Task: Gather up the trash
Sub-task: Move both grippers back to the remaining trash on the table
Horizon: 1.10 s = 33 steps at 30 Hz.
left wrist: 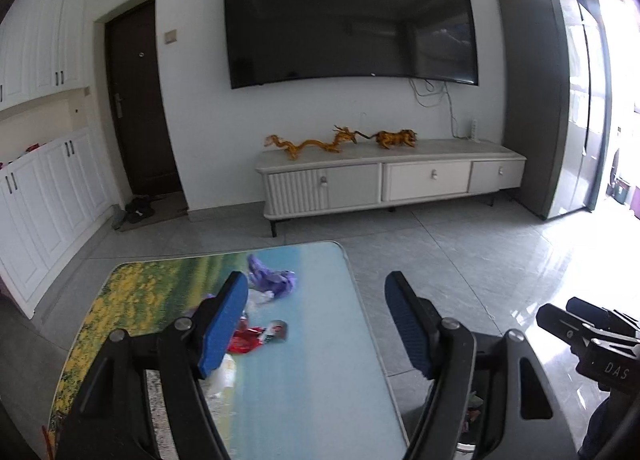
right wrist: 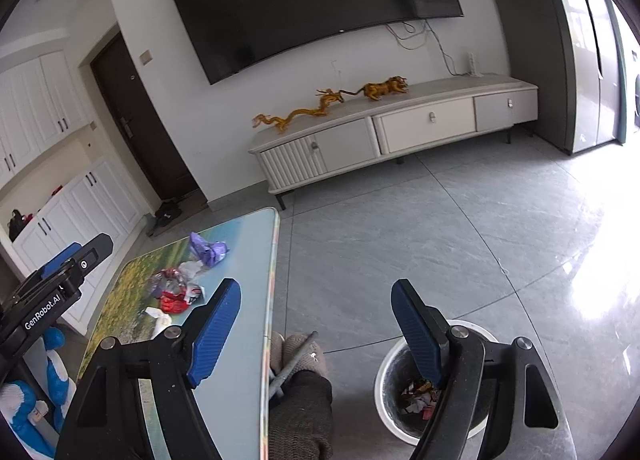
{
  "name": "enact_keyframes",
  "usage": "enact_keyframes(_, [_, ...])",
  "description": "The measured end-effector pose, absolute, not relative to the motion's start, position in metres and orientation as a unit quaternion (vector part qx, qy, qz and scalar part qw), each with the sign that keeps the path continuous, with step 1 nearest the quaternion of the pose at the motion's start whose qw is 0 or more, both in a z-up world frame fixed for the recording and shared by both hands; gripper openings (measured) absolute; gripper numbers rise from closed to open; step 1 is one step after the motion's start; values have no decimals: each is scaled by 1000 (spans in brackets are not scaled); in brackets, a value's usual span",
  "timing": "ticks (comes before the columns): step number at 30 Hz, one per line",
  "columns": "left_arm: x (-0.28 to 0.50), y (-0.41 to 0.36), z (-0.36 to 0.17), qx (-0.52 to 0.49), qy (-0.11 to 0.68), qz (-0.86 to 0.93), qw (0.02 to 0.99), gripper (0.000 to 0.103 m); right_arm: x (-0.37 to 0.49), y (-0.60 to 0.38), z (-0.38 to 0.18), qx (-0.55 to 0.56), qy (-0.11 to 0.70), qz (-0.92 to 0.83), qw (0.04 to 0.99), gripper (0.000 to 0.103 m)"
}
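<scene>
A pile of trash lies on the picture-printed table point(left wrist: 312, 380): a purple wrapper point(left wrist: 276, 278), a red wrapper point(left wrist: 248, 340) and white crumpled paper point(left wrist: 224, 376). My left gripper point(left wrist: 316, 280) hovers above the table's near half, open and empty, its left finger in front of the pile. The right wrist view shows the same purple wrapper point(right wrist: 208, 250) and red wrapper point(right wrist: 172, 296) to the left. My right gripper point(right wrist: 316, 286) is open and empty, raised over the table's right edge. Its right finger hangs over a white bin point(right wrist: 384, 364) on the floor that holds several wrappers point(right wrist: 416, 396).
Beside the table point(right wrist: 244, 340) sits a grey knitted thing point(right wrist: 300, 400) with a metal bar. A white TV stand point(left wrist: 392, 179) with gold figures stands at the far wall under a big screen point(left wrist: 348, 19). White cabinets point(left wrist: 48, 195) line the left; a grey tiled floor point(right wrist: 440, 240) stretches right.
</scene>
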<state>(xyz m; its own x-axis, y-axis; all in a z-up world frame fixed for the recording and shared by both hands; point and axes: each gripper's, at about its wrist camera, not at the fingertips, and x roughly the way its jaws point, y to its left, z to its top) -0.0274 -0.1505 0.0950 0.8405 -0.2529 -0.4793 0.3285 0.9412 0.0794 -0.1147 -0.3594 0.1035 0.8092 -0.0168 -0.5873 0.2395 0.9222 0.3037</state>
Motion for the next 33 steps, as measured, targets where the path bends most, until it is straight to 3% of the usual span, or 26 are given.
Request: enact_keyframes(33, [-38,-25,109,7,192,-72,979,72,-82,-246,142,85,281,-13,956,76])
